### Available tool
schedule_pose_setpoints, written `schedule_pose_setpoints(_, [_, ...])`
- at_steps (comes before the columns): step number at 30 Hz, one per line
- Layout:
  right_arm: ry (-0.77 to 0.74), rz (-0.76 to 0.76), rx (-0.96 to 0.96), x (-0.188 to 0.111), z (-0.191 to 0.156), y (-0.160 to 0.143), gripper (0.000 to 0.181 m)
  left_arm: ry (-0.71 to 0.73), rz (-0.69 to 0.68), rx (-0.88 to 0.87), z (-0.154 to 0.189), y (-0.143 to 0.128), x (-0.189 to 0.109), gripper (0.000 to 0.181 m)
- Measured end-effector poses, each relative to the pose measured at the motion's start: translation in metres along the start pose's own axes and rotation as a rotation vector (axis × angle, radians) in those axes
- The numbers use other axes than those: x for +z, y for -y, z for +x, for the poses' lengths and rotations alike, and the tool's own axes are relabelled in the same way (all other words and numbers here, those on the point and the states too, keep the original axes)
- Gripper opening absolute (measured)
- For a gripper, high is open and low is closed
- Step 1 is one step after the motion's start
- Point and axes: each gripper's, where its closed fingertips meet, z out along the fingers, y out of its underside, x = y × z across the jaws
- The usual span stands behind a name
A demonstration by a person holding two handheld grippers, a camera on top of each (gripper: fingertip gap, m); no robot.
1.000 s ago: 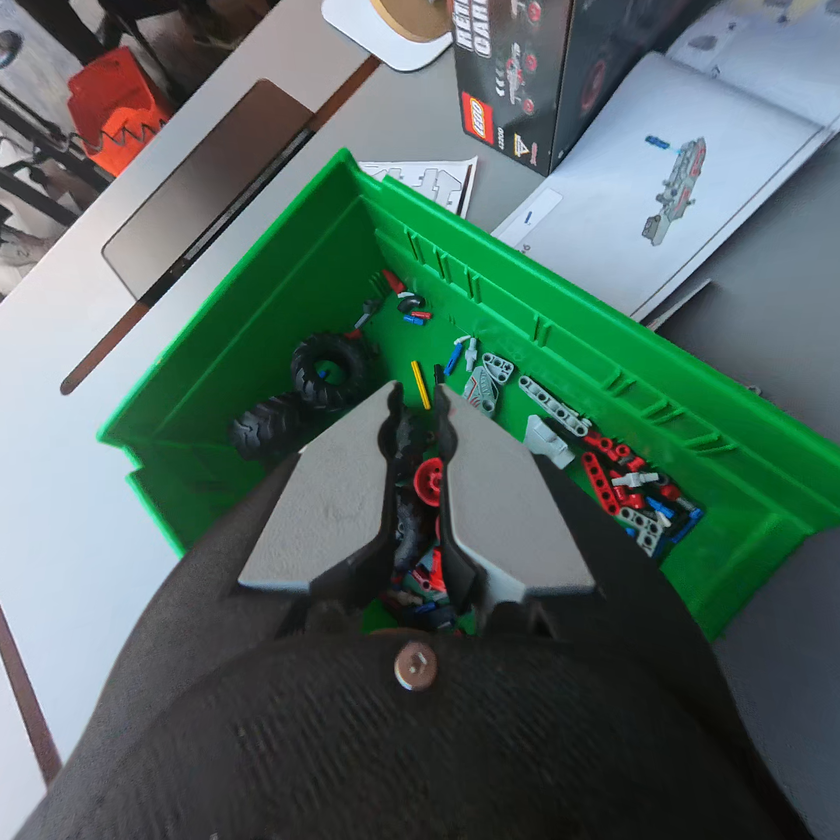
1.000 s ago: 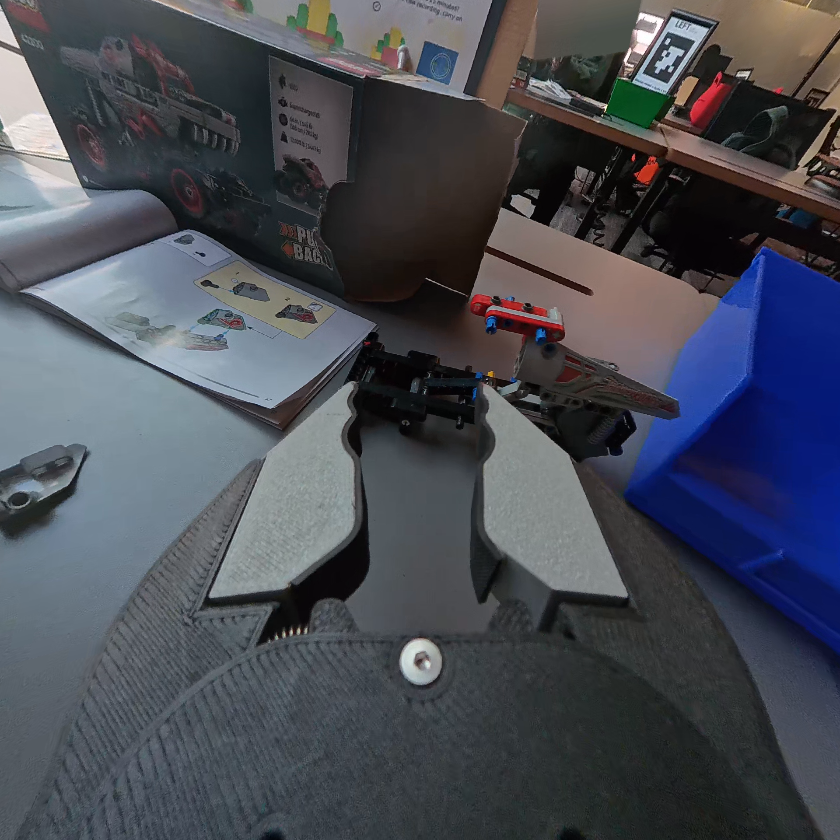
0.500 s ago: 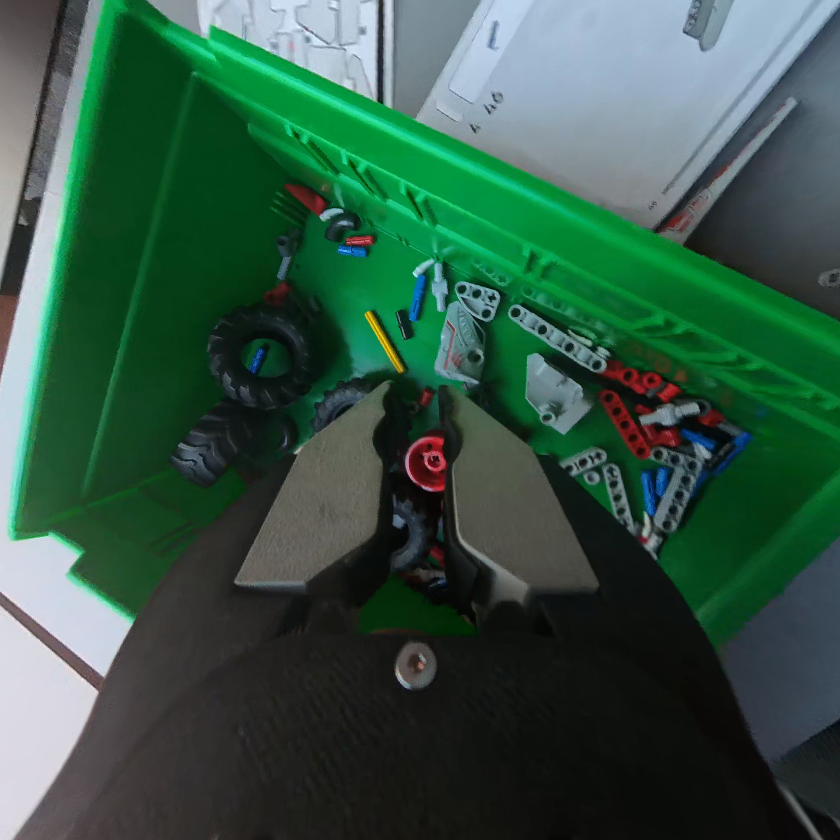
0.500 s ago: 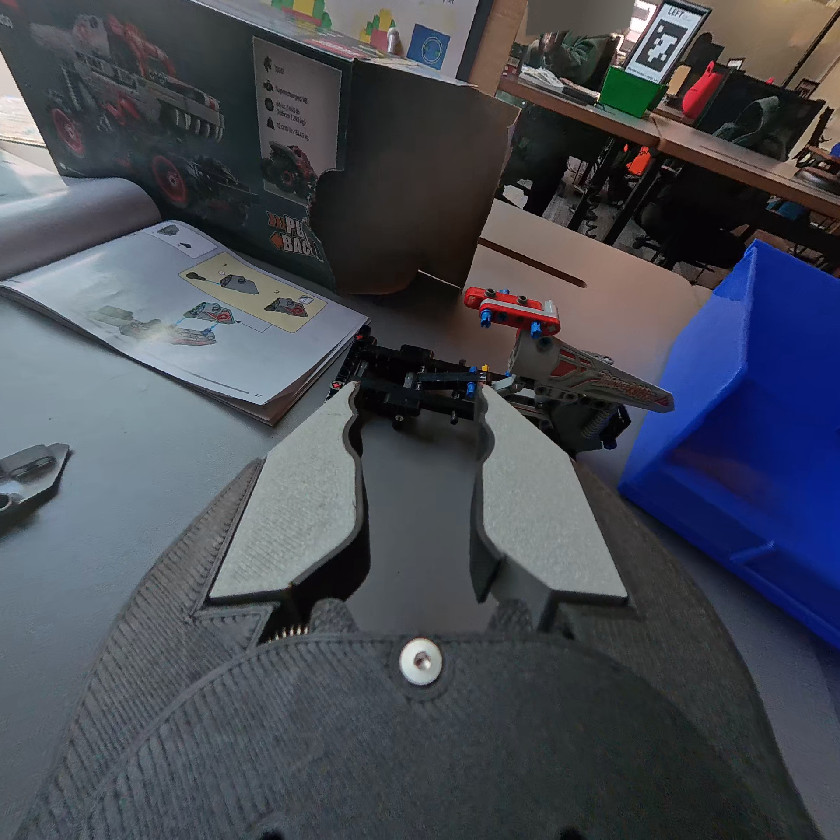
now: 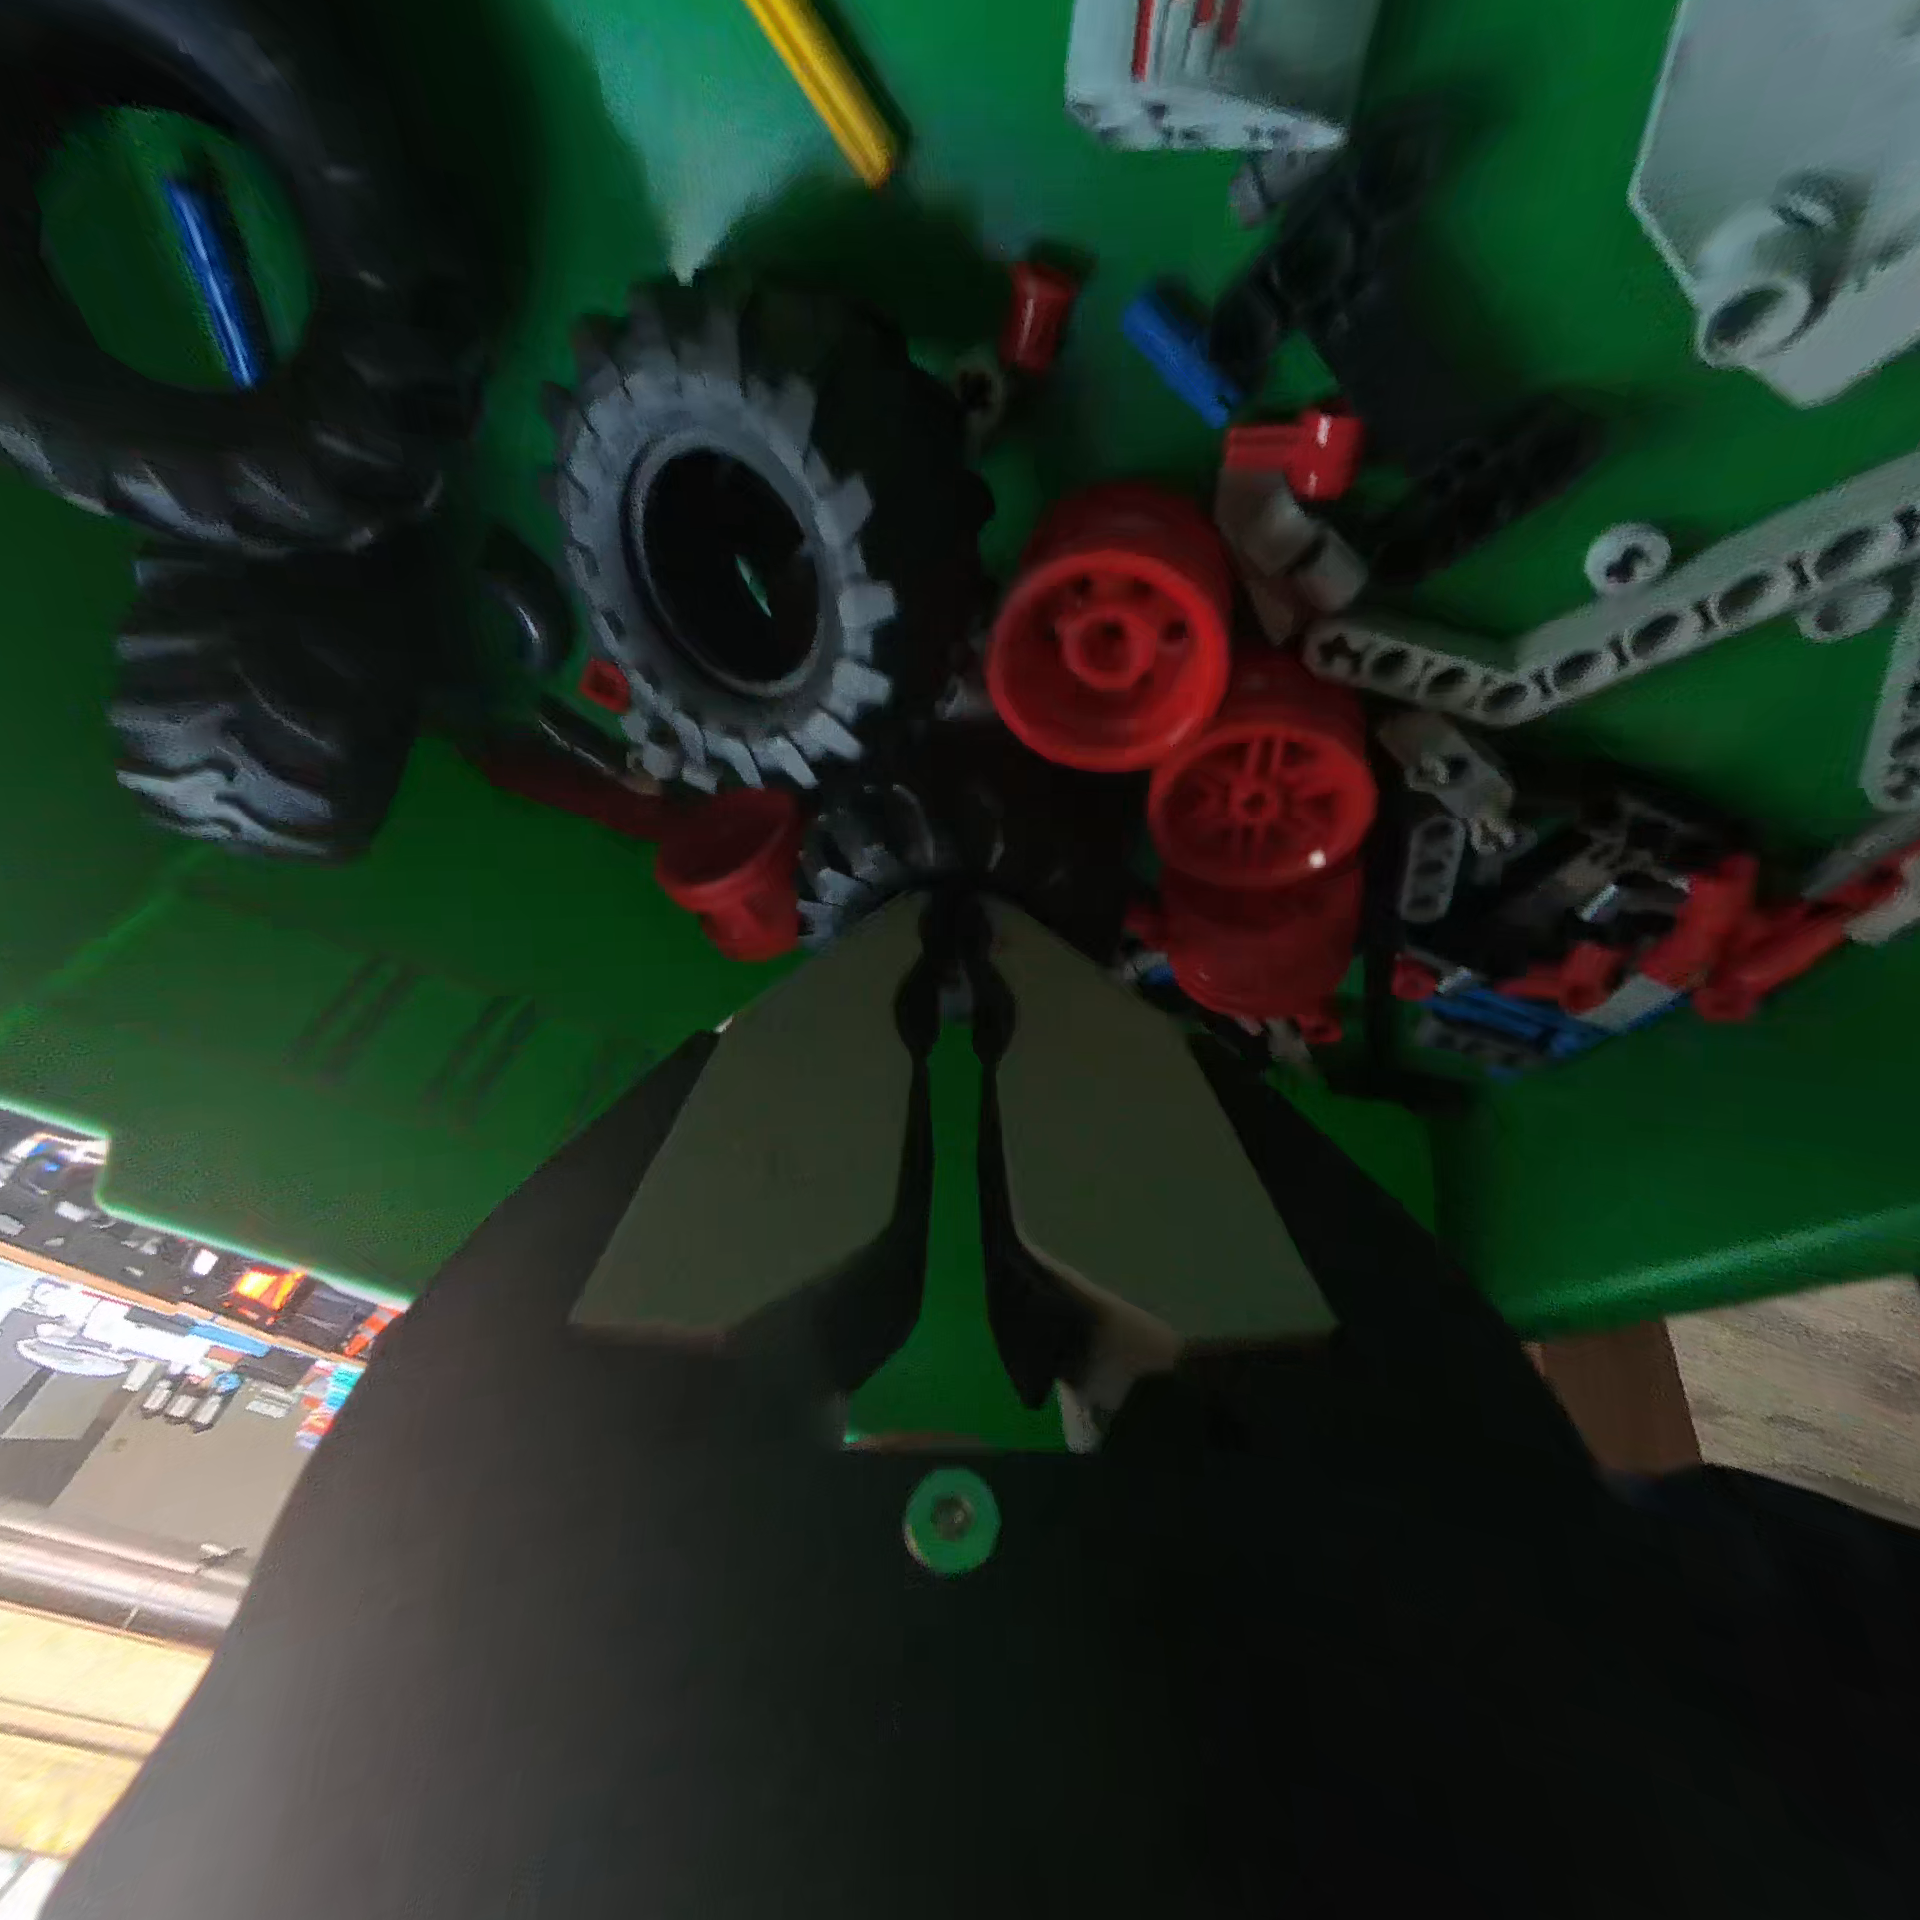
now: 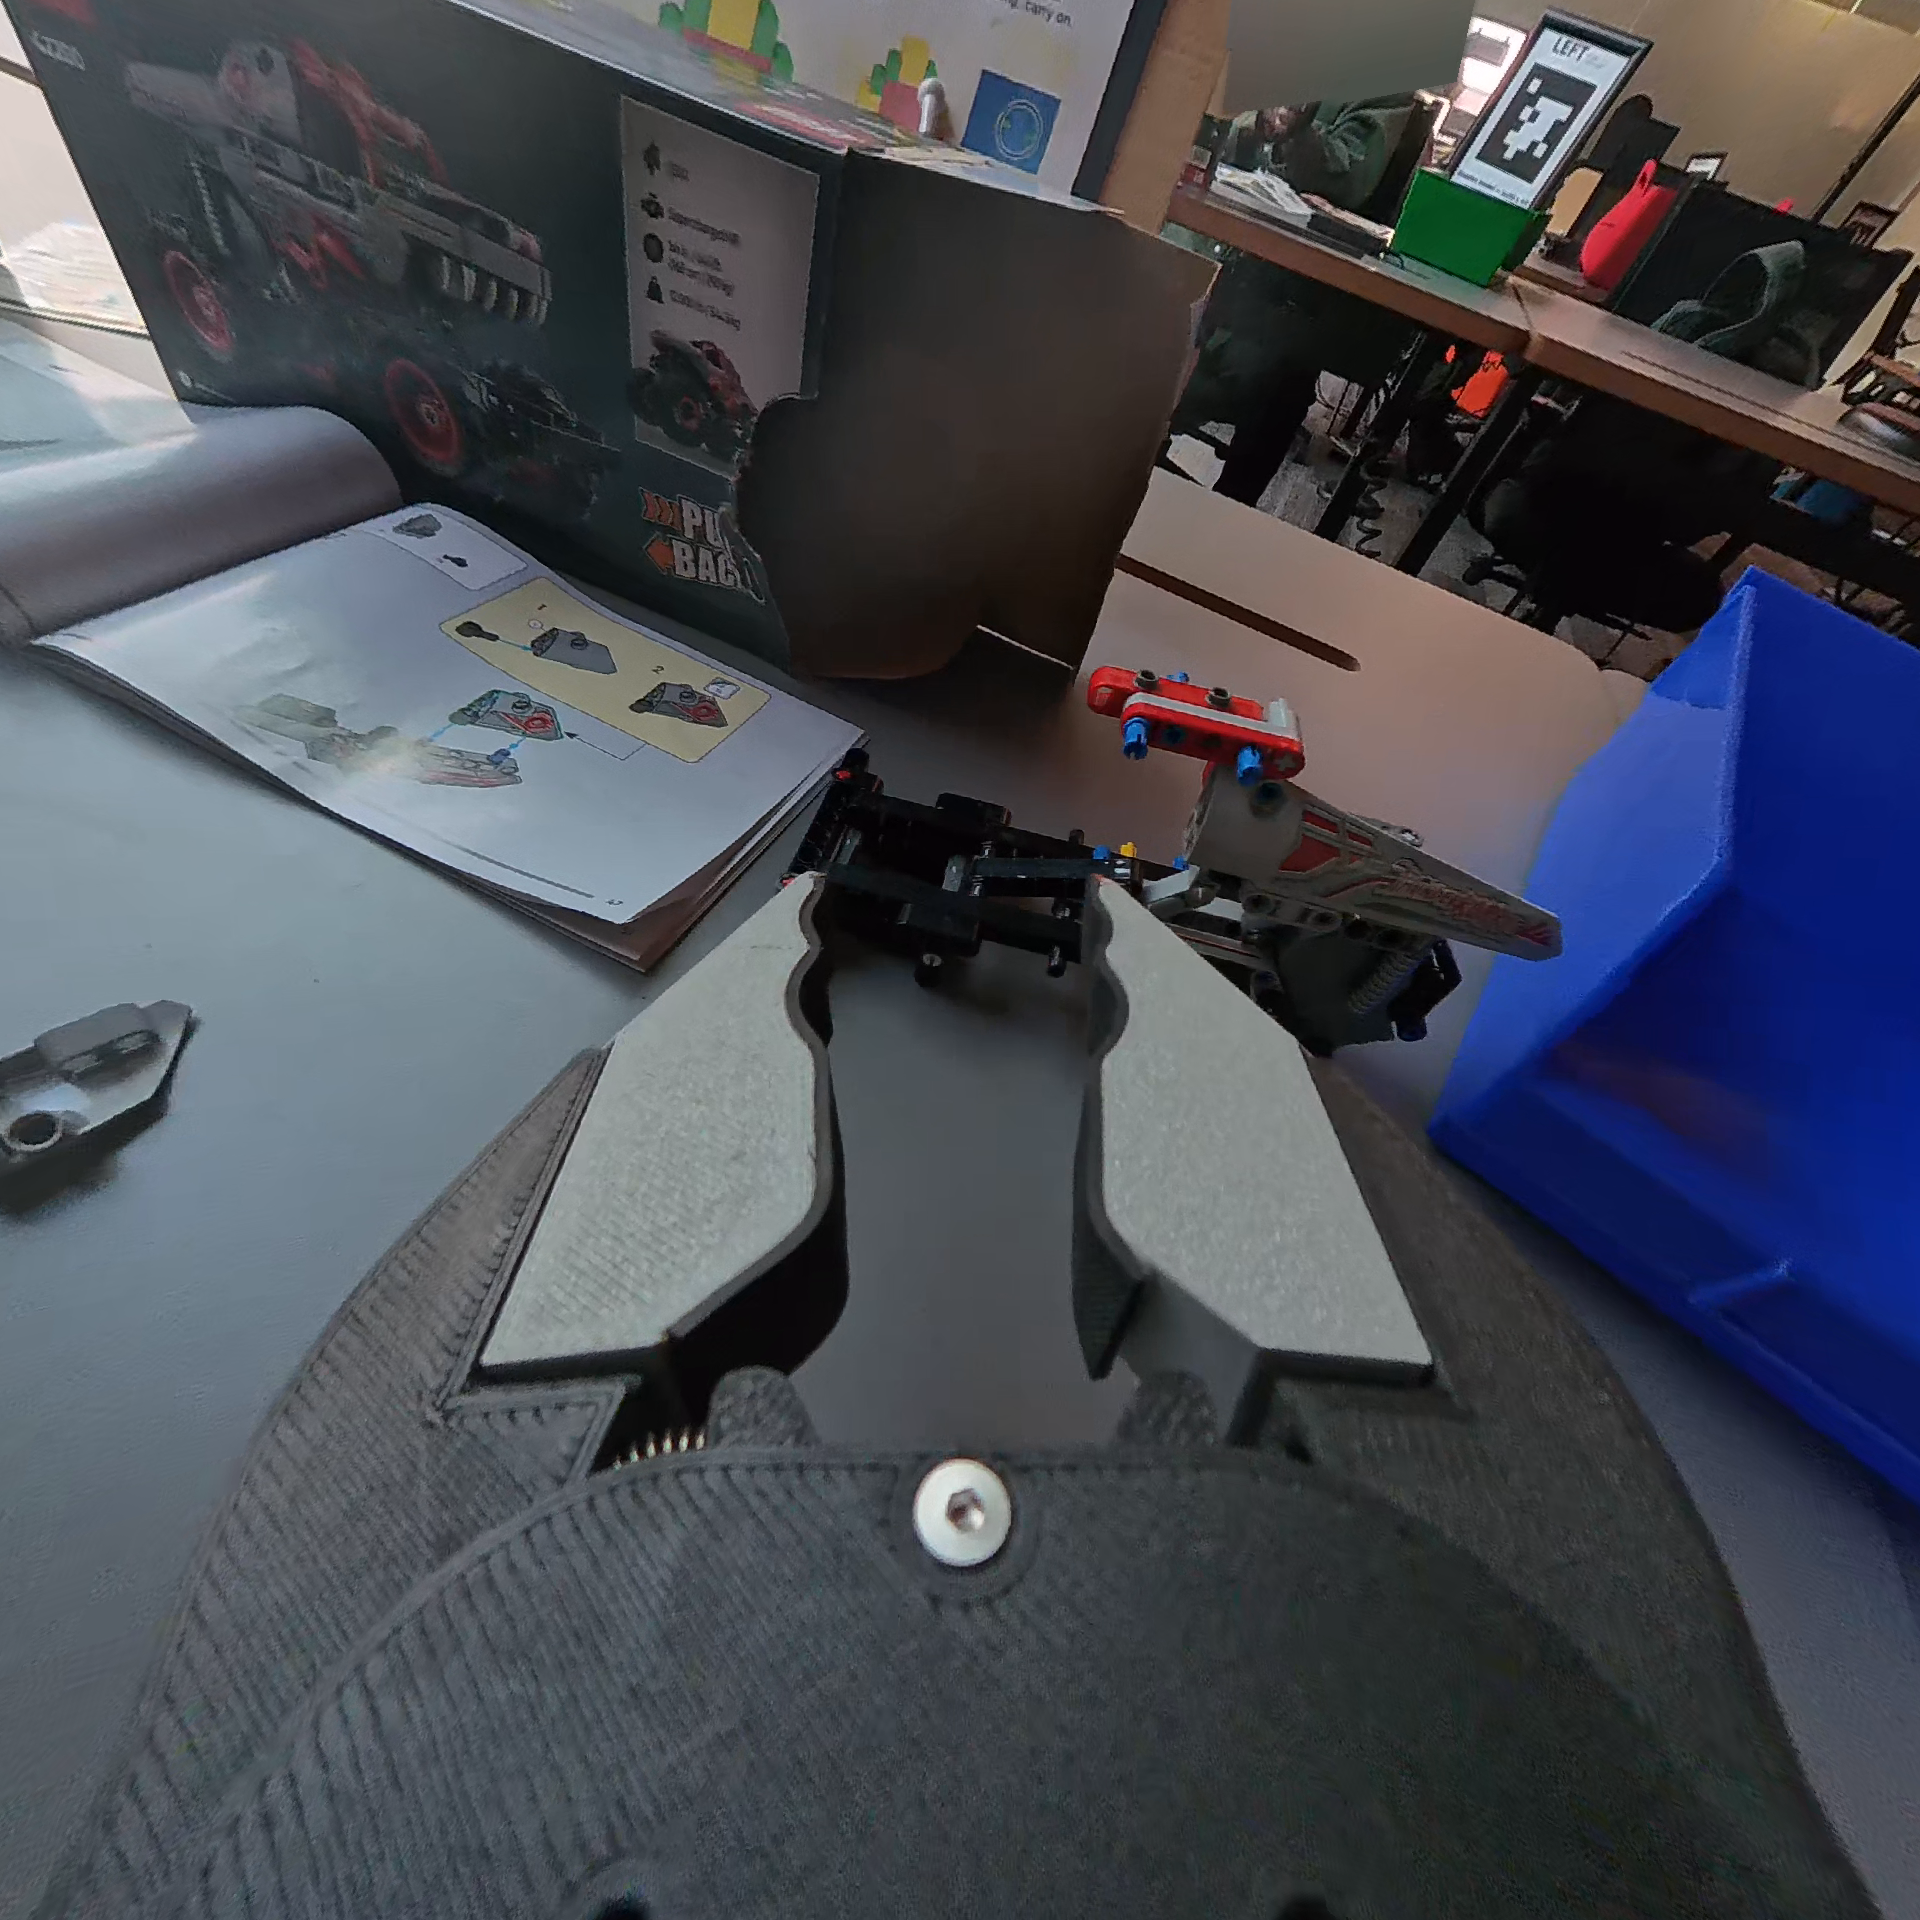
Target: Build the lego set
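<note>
In the left wrist view my left gripper (image 5: 954,914) is down inside the green bin (image 5: 416,935). Its jaws are nearly together, pinching the edge of a small black tyre (image 5: 873,862) that lies half hidden under the tips. A bigger black tyre (image 5: 727,592) lies just beyond, and two red wheel hubs (image 5: 1107,644) lie to the right. In the right wrist view my right gripper (image 6: 956,935) is open and low over the table. Its tips sit either side of the black chassis (image 6: 966,883) of the part-built truck (image 6: 1351,883).
Grey beams (image 5: 1558,644), red and blue pins and more tyres (image 5: 239,686) lie loose in the green bin. An open instruction booklet (image 6: 447,717), the set's box (image 6: 520,312), a blue bin (image 6: 1714,987) and a loose grey panel (image 6: 83,1060) surround the truck. The tips of one gripper are about 65 centimeters away from the tips of the other.
My left gripper has dropped from above the green bin down to its floor, and its jaws have narrowed onto the small tyre. My right gripper has hardly moved.
</note>
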Motion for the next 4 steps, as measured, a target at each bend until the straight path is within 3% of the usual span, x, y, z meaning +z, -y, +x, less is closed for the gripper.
schedule_pose_setpoints(1, [0.002, 0.000, -0.003, 0.000, -0.001, 0.000, 0.044, 0.017, 0.034, -0.007, -0.005, 0.008, 0.000, 0.000])
schedule_pose_setpoints(4, [0.002, -0.005, -0.008, 0.000, -0.002, -0.001, 0.044, -0.032, 0.422, -0.104, -0.012, 0.057, -0.036, 0.000])
